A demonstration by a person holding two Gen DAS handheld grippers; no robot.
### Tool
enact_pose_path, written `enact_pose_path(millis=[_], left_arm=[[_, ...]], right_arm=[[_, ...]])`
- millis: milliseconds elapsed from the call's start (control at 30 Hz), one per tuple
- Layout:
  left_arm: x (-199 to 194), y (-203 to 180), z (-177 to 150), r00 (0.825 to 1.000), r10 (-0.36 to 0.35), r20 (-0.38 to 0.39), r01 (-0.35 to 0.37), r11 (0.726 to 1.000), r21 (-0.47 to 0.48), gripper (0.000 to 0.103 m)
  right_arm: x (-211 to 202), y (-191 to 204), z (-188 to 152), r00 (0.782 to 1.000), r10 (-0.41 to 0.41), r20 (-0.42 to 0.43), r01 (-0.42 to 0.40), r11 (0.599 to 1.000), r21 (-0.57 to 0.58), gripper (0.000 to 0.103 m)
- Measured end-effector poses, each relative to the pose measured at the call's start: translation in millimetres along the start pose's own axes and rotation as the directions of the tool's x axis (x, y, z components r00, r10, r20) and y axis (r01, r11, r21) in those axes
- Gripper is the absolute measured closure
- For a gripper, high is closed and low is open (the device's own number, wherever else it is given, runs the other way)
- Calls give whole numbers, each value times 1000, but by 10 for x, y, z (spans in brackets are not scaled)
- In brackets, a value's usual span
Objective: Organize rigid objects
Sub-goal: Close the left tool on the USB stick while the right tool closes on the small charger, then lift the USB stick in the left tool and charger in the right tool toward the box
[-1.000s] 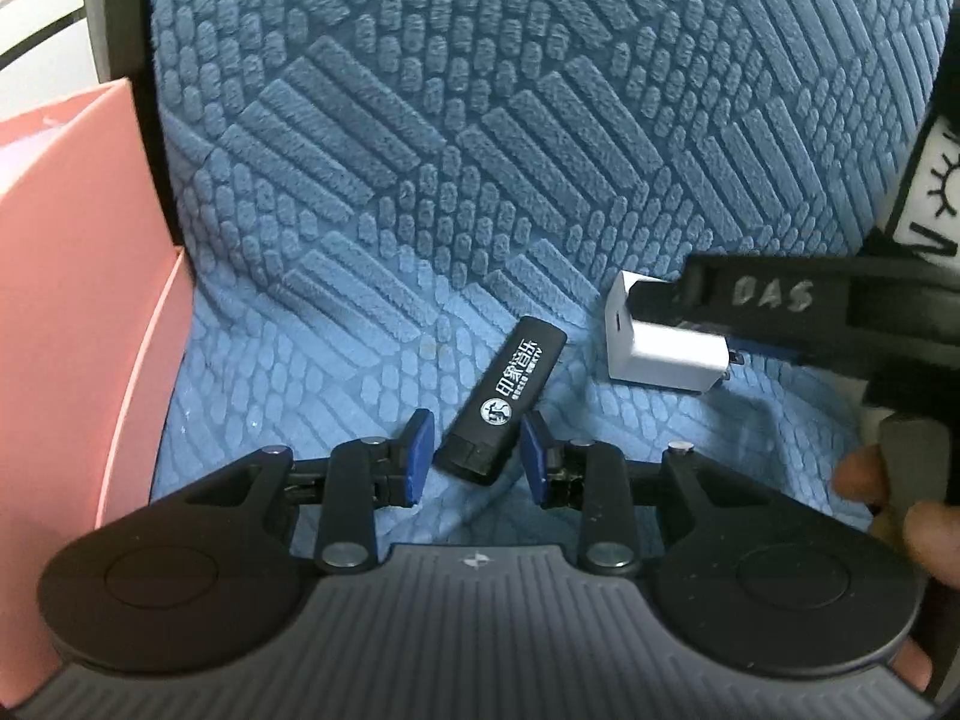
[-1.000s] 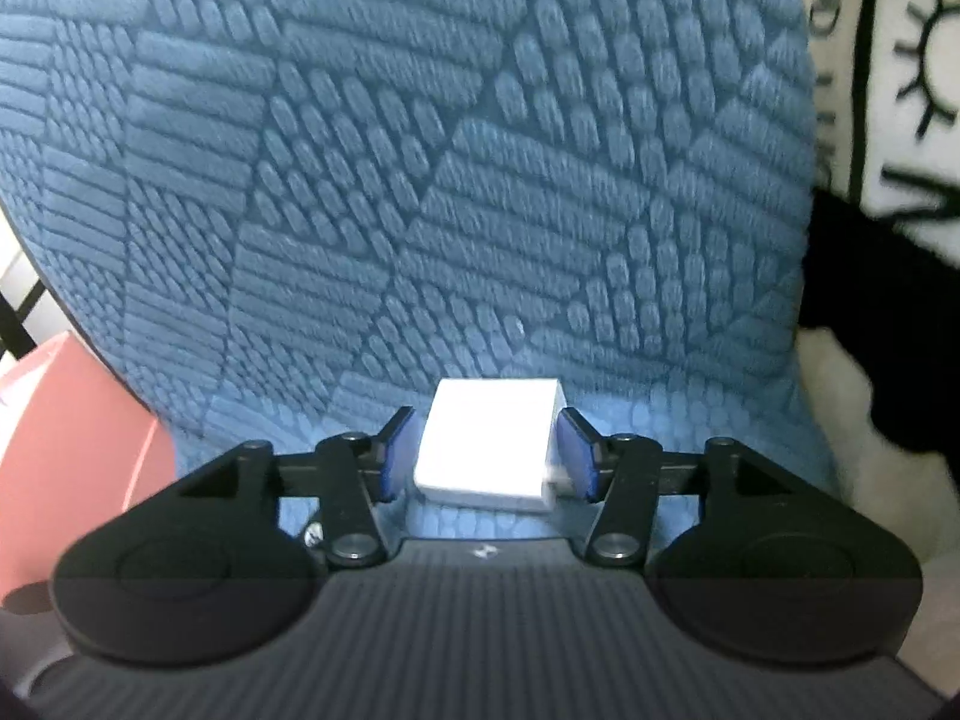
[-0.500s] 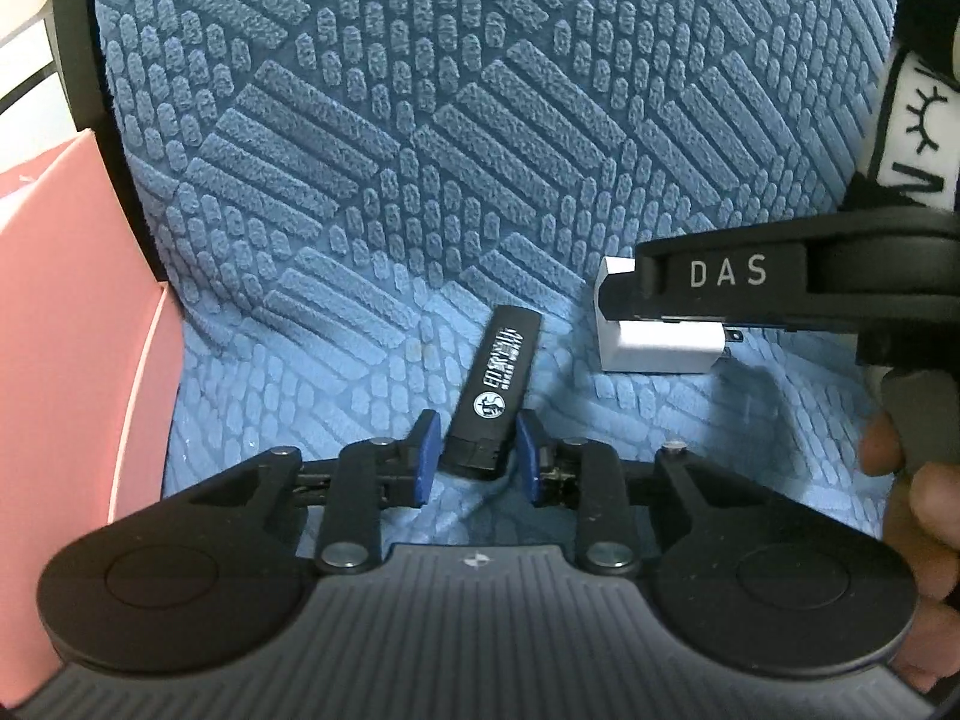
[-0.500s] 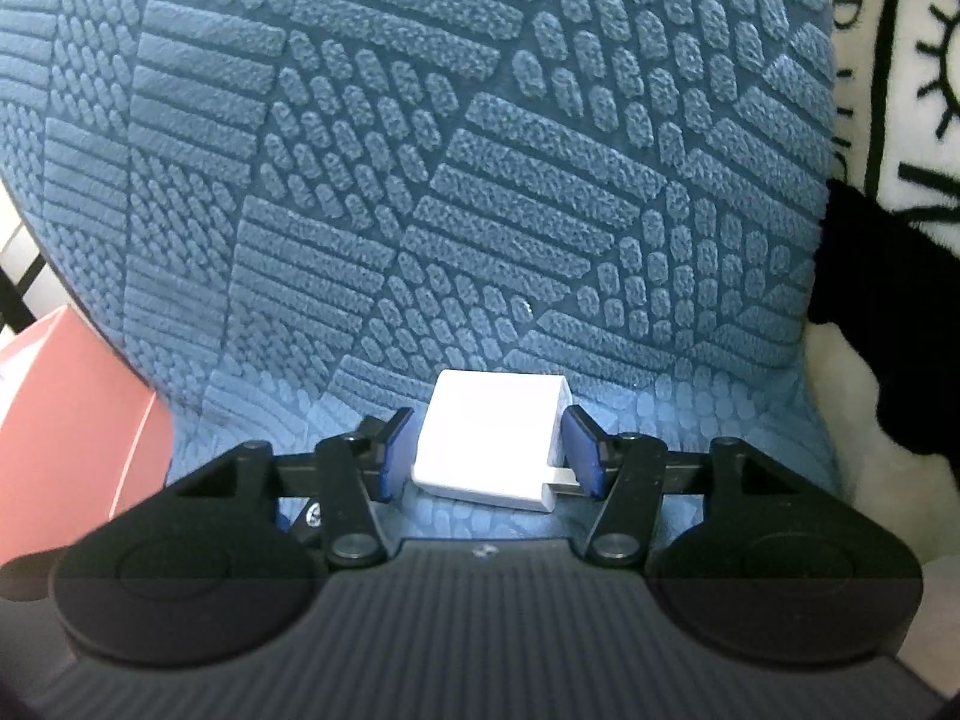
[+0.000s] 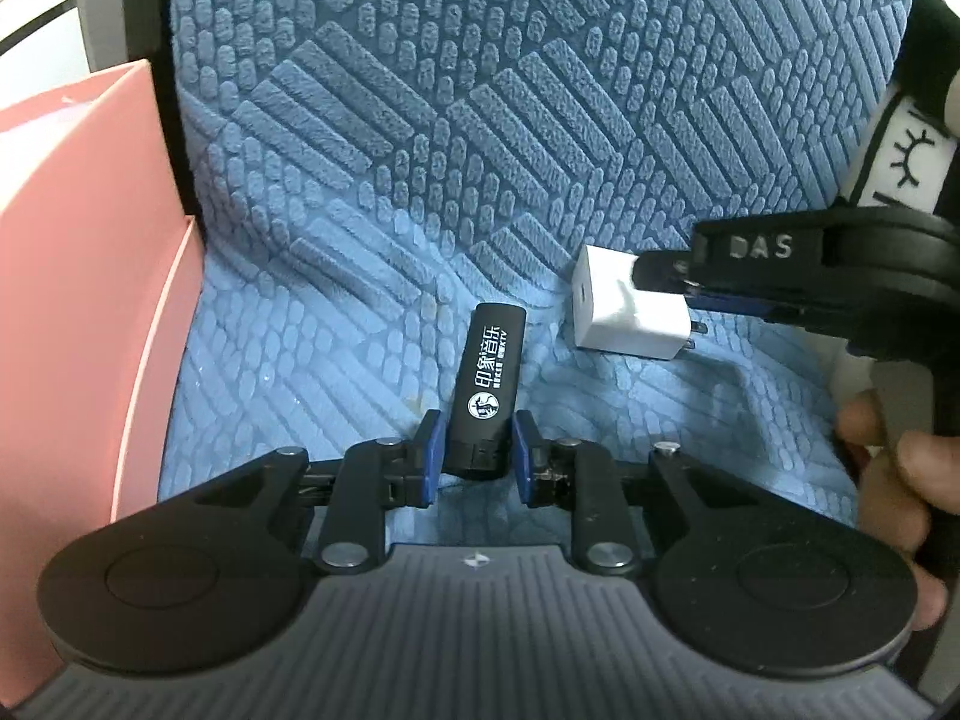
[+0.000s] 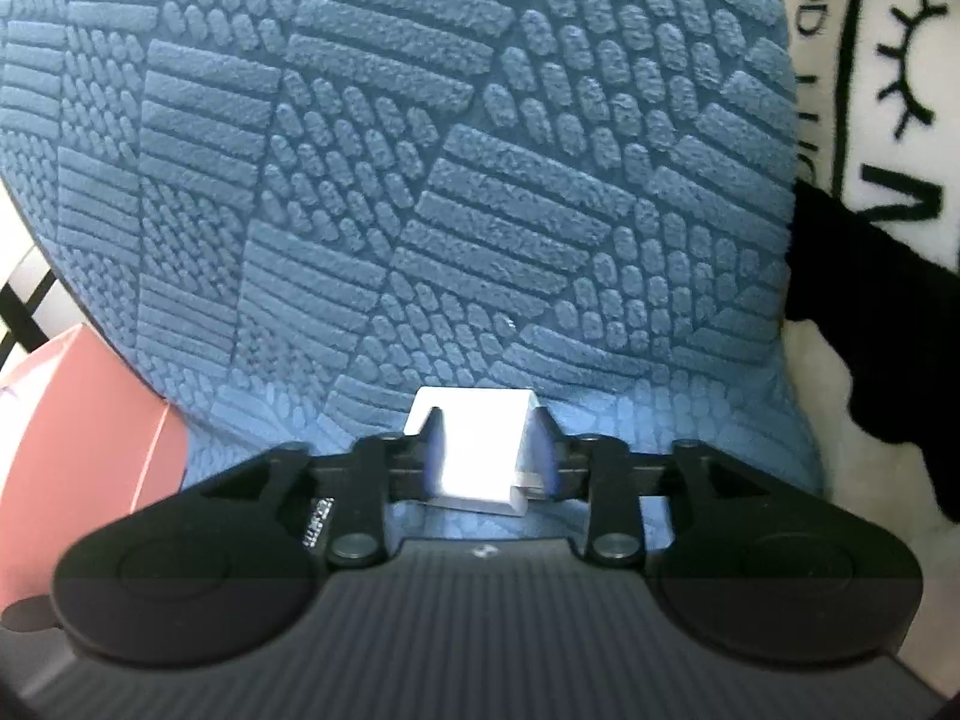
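Observation:
A black stick-shaped device (image 5: 489, 372) with white print lies on the blue textured cushion (image 5: 540, 120). Its near end sits between the blue pads of my left gripper (image 5: 478, 450), whose jaws are closing and touch both of its sides. To the right, a white plug-in charger (image 5: 624, 324) is caught by my right gripper (image 5: 660, 291), which reaches in from the right. In the right wrist view the charger (image 6: 474, 450) fills the gap of the right gripper (image 6: 489, 456). Those jaws are closing too, with the pads against its sides.
A pink box (image 5: 78, 240) stands at the cushion's left edge, also visible as the pink box (image 6: 78, 420) low on the left. A white and black plush blanket (image 6: 888, 90) lies to the right. A person's hand (image 5: 900, 480) holds the right gripper's handle.
The left jaws narrowed around the black stick, which turned in line with the fingers. The right jaws closed onto the charger, which now sits deeper between the pads and tilted.

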State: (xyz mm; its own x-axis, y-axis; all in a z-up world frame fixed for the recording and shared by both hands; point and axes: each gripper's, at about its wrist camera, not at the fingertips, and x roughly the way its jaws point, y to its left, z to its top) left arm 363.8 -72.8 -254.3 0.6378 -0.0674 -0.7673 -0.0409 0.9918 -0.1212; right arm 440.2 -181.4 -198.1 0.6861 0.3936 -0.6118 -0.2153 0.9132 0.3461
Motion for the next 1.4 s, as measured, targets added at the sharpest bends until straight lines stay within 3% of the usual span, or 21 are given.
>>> enact_pose_path(millis=[33, 67, 367, 633, 967, 1400], left_arm=[[15, 63, -20, 1000, -4, -1, 4, 1000, -4, 75], [0, 72, -42, 1000, -9, -3, 9, 1000, -6, 75], [-44, 63, -77, 1000, -26, -8, 26, 1000, -2, 75], [-10, 122, -65, 999, -29, -19, 29, 1000, 2, 75], [-127, 92, -208, 999, -43, -32, 43, 999, -10, 75], [-421, 146, -594, 999, -28, -43, 27, 1000, -4, 75]], right_arm=[[3, 23, -16, 1000, -6, 8, 6, 1000, 0, 37], [11, 52, -41, 1000, -10, 17, 10, 1000, -4, 29], [213, 254, -158, 998, -54, -20, 52, 994, -100, 31], [303, 299, -168, 996, -70, -64, 63, 992, -107, 35], [-61, 433, -245, 991, -86, -105, 78, 994, -77, 35], [-661, 529, -780, 982, -134, -130, 131, 991, -31, 35]])
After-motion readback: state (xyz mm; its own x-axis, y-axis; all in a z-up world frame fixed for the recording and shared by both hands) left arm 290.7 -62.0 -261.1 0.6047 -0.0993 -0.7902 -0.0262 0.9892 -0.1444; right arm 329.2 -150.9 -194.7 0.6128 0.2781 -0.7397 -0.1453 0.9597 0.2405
